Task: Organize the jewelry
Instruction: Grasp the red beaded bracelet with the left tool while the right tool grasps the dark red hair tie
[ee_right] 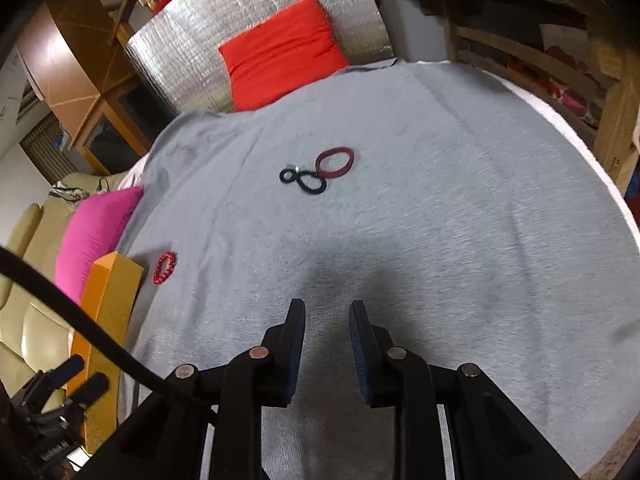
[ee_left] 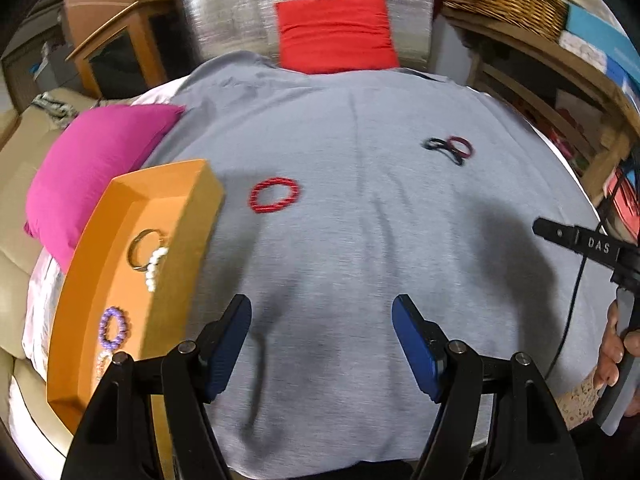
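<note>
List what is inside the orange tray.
The orange cardboard tray holds a gold ring, a white pearl strand and a purple beaded bracelet. The left gripper's arm hides the tray's near end.

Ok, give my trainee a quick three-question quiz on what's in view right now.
1. True or false: the red beaded bracelet already lies in the orange tray.
2. Which gripper's jaws stand wider apart: A) left gripper B) right gripper?
3. What touches the maroon ring on the grey cloth?

Key:
1. False, it lies on the cloth beside the tray.
2. A; neither holds anything.
3. The black looped band.
</note>
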Tool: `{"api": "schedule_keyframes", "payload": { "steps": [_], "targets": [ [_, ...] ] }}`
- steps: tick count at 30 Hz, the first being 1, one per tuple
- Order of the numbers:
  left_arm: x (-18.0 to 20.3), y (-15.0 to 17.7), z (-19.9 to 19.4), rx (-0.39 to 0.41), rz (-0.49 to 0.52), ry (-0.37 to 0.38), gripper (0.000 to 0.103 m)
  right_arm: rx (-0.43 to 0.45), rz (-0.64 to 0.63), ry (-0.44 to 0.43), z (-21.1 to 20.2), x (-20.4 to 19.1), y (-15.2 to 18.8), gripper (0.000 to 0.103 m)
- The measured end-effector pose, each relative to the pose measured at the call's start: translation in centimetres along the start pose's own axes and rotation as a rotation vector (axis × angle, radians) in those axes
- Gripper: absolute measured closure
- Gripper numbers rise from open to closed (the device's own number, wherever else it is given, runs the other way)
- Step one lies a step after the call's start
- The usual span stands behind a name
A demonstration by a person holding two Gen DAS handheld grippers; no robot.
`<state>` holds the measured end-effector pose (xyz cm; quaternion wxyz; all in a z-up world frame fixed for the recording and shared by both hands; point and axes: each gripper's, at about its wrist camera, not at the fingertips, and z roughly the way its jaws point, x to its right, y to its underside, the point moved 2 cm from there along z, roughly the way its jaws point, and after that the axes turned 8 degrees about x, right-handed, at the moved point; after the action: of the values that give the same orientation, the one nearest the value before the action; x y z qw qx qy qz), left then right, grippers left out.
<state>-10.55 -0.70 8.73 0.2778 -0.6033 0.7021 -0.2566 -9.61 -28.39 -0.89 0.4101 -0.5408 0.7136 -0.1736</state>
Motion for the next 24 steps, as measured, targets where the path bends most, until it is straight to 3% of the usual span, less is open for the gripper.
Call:
{"api": "schedule_keyframes", "payload": {
  "steps": [9, 16, 24],
  "targets": [
    [-6.6, -0.6, 1.6, 0.002, -0.087, 0.02, 0.029, -0.054, 0.016, -0.094, 4.0, -3.1, -0.7, 0.078],
    [-6.2, -3.4, 3.0, 0.035, -0.041, 0.078, 0.029, 0.006, 0.134, -0.114, 5.7, -1.1, -4.0, 0.078],
    [-3.9, -7.4, 11.0, -0.045, -0.032, 0.089, 0.029, 0.037, 0.226, -0.093, 7.1, 3.0, -6.5, 0.078]
  ]
}}
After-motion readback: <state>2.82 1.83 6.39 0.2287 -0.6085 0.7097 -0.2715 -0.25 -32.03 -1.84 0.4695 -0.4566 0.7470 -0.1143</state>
